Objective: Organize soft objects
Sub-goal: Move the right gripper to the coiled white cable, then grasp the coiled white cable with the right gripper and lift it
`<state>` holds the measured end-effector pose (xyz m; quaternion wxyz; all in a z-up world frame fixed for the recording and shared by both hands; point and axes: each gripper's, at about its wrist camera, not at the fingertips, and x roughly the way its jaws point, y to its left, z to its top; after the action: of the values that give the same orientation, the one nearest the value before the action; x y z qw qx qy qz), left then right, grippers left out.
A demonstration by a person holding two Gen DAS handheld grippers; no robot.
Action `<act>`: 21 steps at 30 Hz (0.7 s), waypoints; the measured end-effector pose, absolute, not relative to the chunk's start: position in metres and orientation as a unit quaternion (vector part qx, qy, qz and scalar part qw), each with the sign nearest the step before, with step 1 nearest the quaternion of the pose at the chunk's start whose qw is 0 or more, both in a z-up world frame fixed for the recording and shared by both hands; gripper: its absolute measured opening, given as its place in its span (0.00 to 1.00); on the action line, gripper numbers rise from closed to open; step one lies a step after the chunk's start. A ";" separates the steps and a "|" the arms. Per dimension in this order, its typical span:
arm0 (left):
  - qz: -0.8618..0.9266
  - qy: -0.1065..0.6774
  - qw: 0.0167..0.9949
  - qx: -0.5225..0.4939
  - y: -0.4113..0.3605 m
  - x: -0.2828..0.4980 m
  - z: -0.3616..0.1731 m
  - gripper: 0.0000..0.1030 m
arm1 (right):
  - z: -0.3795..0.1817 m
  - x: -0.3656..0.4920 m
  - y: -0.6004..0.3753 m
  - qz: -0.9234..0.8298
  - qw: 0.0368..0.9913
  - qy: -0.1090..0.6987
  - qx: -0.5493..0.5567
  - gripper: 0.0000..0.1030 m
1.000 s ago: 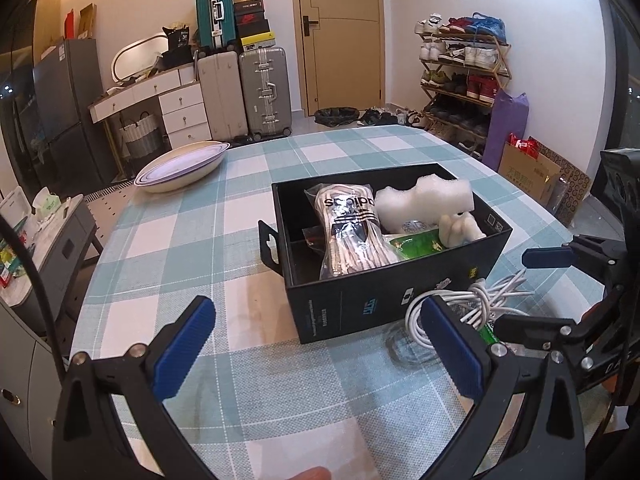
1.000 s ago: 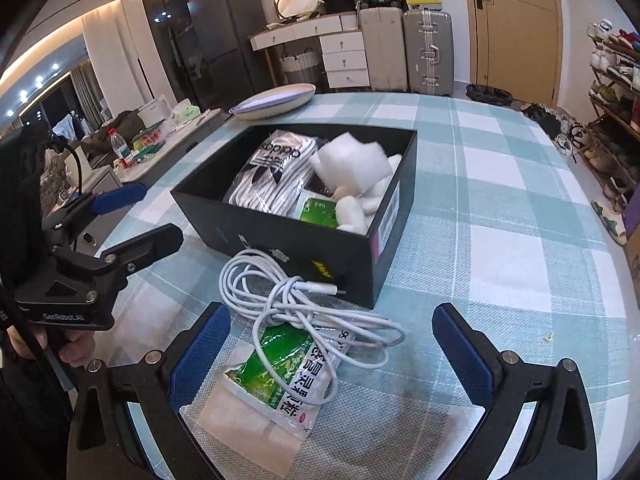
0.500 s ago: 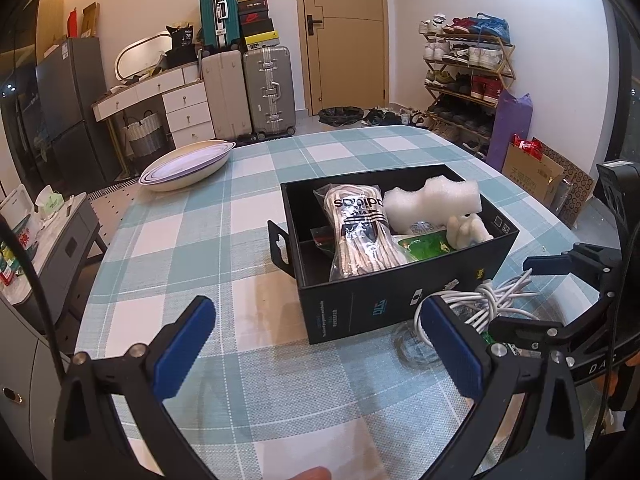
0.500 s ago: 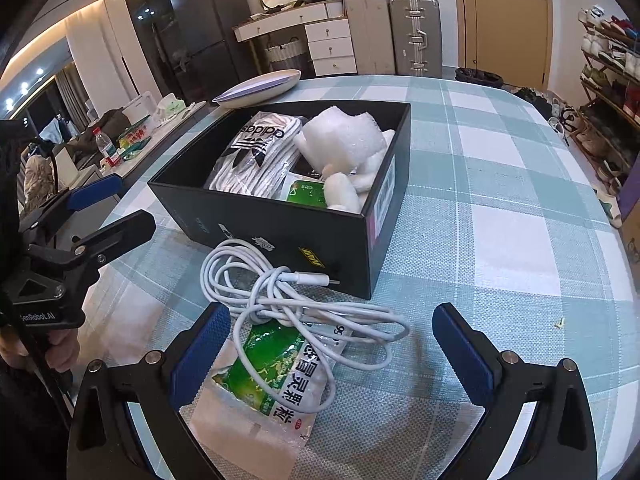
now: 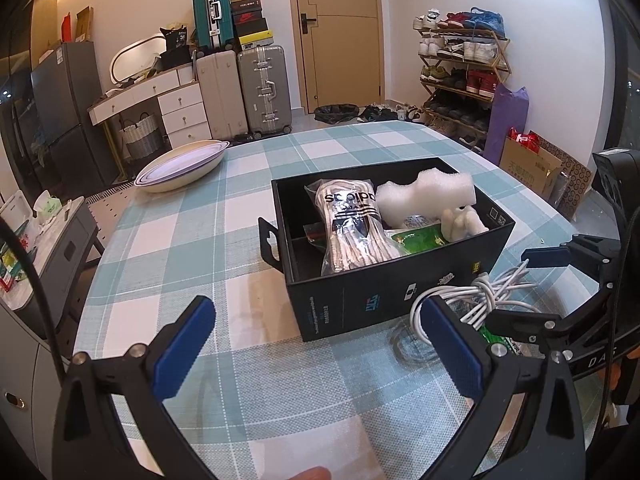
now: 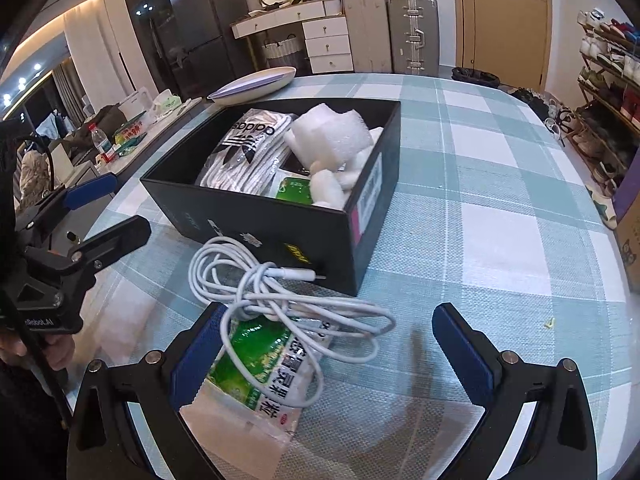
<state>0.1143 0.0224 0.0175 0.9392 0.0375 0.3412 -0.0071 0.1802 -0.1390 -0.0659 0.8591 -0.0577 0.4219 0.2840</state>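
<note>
A matte black cardboard shoebox (image 6: 304, 236) stands open on a round table under a woven teal-and-white checked cloth (image 6: 500, 184). Inside it, a clear plastic pack of striped white adidas socks (image 6: 248, 152) lies along the left side, a lumpy block of white packing foam (image 6: 332, 136) rests against the right wall, a glossy green sachet (image 6: 294, 190) sits toward the near wall, and a small white plush figure (image 5: 462, 220) leans in the near right corner. Just in front of the box on the cloth, a tangled coil of smooth white charging cable (image 6: 280, 292) lies over a crinkly green-and-white printed packet (image 6: 260, 364), touching it. The right gripper (image 6: 326, 354) hangs low over this pile with its blue-padded fingers spread wide, the left pad just beside the packet, nothing held. The left gripper (image 5: 316, 350) hovers above bare cloth near the box's left front corner, jaws likewise apart and empty. A shallow oval ceramic bowl (image 5: 180, 160) sits at the far left edge of the table.
</note>
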 end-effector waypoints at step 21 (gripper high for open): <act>-0.007 0.341 0.939 0.040 0.021 0.114 0.017 1.00 | -0.064 0.176 -0.135 0.310 0.855 0.413 -0.049 0.76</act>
<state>0.1143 0.0208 0.0169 0.9391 0.0399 0.3413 -0.0070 0.1757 -0.1349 -0.0638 0.8551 -0.0494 0.4129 0.3098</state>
